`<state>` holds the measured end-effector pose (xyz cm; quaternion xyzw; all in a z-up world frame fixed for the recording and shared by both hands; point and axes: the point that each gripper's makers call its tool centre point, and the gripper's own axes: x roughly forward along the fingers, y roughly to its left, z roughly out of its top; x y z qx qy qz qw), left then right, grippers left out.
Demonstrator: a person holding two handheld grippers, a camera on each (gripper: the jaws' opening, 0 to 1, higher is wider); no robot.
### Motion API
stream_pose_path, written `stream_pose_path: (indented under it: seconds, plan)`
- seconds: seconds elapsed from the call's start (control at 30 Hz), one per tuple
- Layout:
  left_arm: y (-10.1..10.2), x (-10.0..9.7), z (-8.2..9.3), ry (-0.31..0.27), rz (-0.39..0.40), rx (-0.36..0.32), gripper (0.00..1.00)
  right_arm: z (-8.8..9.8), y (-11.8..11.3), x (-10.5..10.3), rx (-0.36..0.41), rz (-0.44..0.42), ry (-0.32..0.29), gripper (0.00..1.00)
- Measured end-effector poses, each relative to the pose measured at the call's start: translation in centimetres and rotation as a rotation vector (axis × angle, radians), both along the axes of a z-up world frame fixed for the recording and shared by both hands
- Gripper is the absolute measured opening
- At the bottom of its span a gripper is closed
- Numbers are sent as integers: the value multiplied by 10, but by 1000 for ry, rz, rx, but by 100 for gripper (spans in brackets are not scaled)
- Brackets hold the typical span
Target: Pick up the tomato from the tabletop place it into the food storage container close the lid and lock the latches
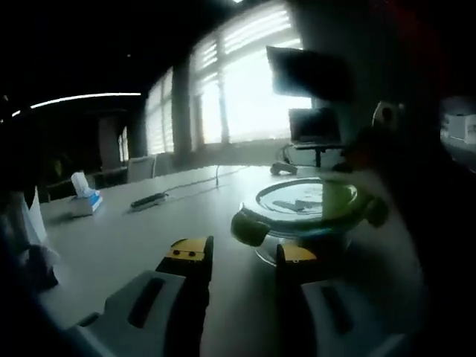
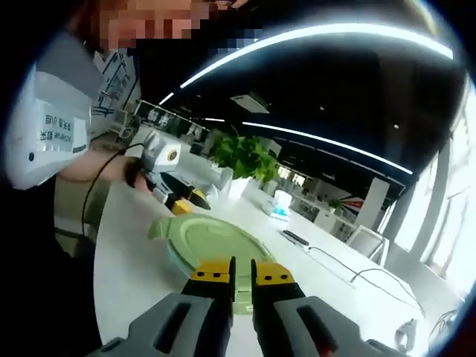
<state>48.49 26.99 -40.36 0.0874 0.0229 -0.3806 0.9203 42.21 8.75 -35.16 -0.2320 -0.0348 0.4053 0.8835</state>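
Left tool [image 1: 242,256]: your yellow-tipped jaws stand apart with bare bench between them and hold nothing. In the right gripper view this same tool [image 2: 181,199] shows in your hand at the far rim of the container.

Bench [image 1: 119,238]: a pale, long tabletop running away towards the bright windows.

Things at the left of the bench: a small white and blue box [image 1: 84,199] near the far edge, and a dark flat remote-like bar [image 1: 149,200] just right of it. Both sit well apart from the container.

Container: the round clear food storage container with a pale green lid [image 1: 305,208] sits on the bench just ahead of your left tool, slightly to its right. The lid lies on top, and a green latch tab [image 1: 249,227] sticks out at its near left side. In the right gripper view the same lid [image 2: 208,245] lies directly ahead of the right tool.

Tomato: you cannot make it out in either view, so you cannot tell whether it is inside the container.

Right tool [image 2: 233,271]: your jaws are nearly together, only a thin gap between the yellow tips. They sit at the near rim of the lid; whether they pinch that edge you cannot tell.

Beyond the container: a leafy green potted plant [image 2: 245,158] stands at the bench's far side.
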Motion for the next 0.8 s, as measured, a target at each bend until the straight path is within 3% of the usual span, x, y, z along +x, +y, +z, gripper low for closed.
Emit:
stream_pose_path:
  seconds: [0.1,0.17,0.33,0.5,0.57,0.7,0.8]
  plan:
    - [-3,-2,4,-25,-2,24,29,1,3,0,-7,6,-19,3]
    - [0,-2,10,-100,24,88,25,2,3,0,-5,5,-20,3]
    - [-1,-5,17,-189,51,159,20,0,-1,3,-4,-14,-31,1]
    - [-9,-11,9,-284,46,351,21,0,-4,5,3,-28,-31,1]
    - [-13,-12,7,-286,46,352,20,1,-5,6,9,-32,-34,0]
    - [-17,-11,5,-345,59,431,18,-1,-6,6,9,-36,-35,0]
    - [-14,-10,9,-367,82,426,12,-3,-9,7,9,-43,-33,0]
